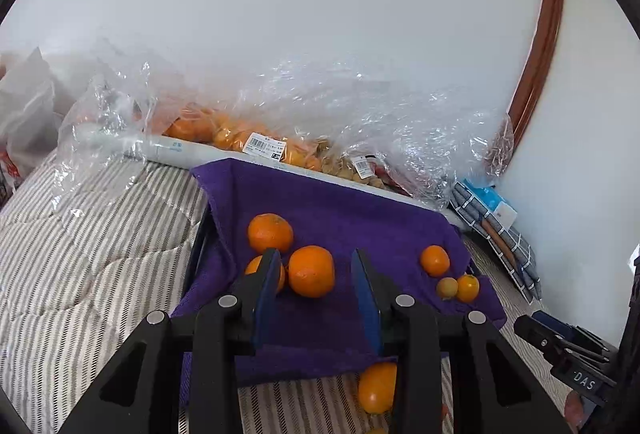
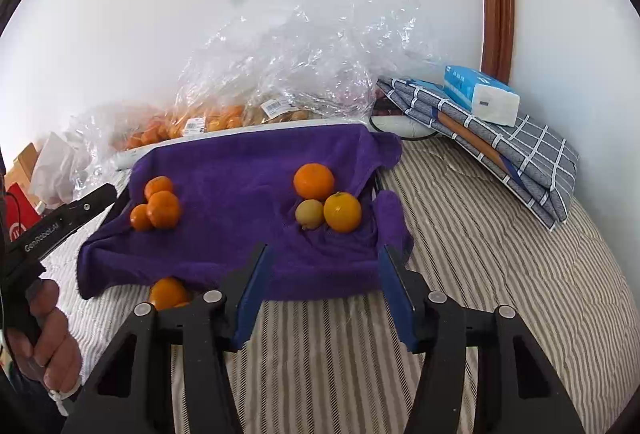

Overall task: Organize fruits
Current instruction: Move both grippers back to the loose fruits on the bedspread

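Note:
A purple towel (image 1: 340, 210) (image 2: 240, 170) lies spread on the striped bedding. On its left side sit three oranges (image 1: 311, 271) (image 2: 163, 209) in a cluster. On its right side sit an orange (image 2: 314, 181), a small yellowish fruit (image 2: 309, 214) and a yellow-orange fruit (image 2: 342, 212). My left gripper (image 1: 316, 254) hovers over the left cluster, jaws apart, pads not touching the big orange seen between them. My right gripper (image 2: 324, 254) stands open and empty above the towel's near edge. A loose orange (image 1: 376, 386) (image 2: 168, 292) rests on the bedding in front of the towel.
Clear plastic bags (image 1: 280, 114) (image 2: 280, 74) holding more fruit line the wall behind the towel. A folded checked cloth (image 2: 500, 154) with a tissue pack (image 2: 480, 94) lies at the right. A white bag (image 1: 24, 114) sits at the left. A hand (image 2: 52, 334) holds the left gripper's handle.

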Tool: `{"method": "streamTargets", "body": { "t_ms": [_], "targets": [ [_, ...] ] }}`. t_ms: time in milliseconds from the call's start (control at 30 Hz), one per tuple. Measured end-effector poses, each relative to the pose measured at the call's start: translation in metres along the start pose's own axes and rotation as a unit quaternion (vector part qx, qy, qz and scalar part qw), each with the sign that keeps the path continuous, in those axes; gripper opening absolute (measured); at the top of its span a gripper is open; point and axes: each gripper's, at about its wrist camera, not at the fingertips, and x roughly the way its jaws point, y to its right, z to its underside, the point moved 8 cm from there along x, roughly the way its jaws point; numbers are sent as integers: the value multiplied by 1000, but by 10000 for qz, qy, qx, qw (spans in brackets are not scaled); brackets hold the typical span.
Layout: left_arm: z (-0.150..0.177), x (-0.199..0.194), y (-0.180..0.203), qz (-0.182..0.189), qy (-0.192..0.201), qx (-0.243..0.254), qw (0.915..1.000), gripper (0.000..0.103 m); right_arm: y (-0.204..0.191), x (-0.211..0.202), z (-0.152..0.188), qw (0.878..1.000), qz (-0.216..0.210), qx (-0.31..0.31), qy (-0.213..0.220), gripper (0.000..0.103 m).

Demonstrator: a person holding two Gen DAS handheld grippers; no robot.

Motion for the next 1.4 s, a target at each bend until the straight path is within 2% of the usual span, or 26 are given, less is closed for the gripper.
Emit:
{"method": "streamTargets", "body": {
  "t_ms": [167,433,567,800,933,1000,1400],
  "targets": [
    [6,-22,1,218,5,35,9998,35,-16,-14,9,9999,-68,-93,-114,47],
    [31,-53,-29,-79,-208,194,9996,35,-44,-24,30,9994,-189,-245,-166,46],
    [44,-59,-45,-27,-416,140,9990,35,-59,-20,42,9986,-322,-327,-260,46],
    [62,-61,-77,-300,-684,-79,9972,42,-81,-9,62,9968,-497,-428,-465,46],
    [65,-63,-80,-329,-717,-97,9968,50,-89,-2,68,9958,-408,-643,-505,46],
    [64,-63,-79,-421,-657,-15,9969,50,-87,3,71,9954,-311,-706,-564,46],
    [68,-59,-71,-403,-744,202,9962,51,-86,26,82,9907,-383,-911,-932,41]
  ]
}}
